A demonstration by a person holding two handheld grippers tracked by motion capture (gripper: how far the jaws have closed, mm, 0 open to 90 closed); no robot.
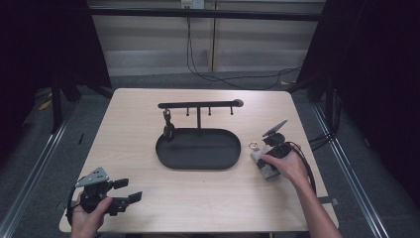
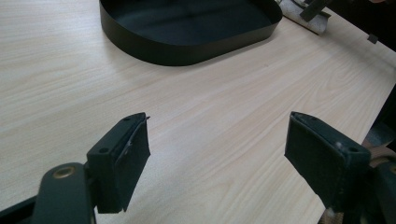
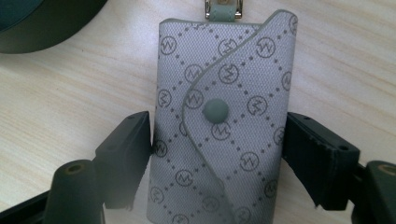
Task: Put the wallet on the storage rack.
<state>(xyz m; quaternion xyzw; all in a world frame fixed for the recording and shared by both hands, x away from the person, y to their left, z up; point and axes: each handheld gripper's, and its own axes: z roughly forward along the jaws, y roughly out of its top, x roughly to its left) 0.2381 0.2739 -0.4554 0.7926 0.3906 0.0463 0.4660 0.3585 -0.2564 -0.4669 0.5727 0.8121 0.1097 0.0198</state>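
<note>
The right gripper has its two black jaws standing on either side of a grey patterned key pouch: the left pad seems to touch the pouch's edge, while a thin gap may remain at the right pad, so I cannot tell whether it is truly clamped yet. The pouch lies flat on the wooden table, right of the tray, and its long axis runs straight away from the fingers, with the snap button at its middle and the metal ring at its far end. A squeeze across the short width looks like all that the coming grip needs. The right hand is on it; the left gripper, jaws wide apart and holding nothing, hangs over bare table at the near left, well apart from the pouch. Count: one pouch, one black oval tray with one T-shaped hanger rack, one small dark item hanging on it, two grippers.
</note>
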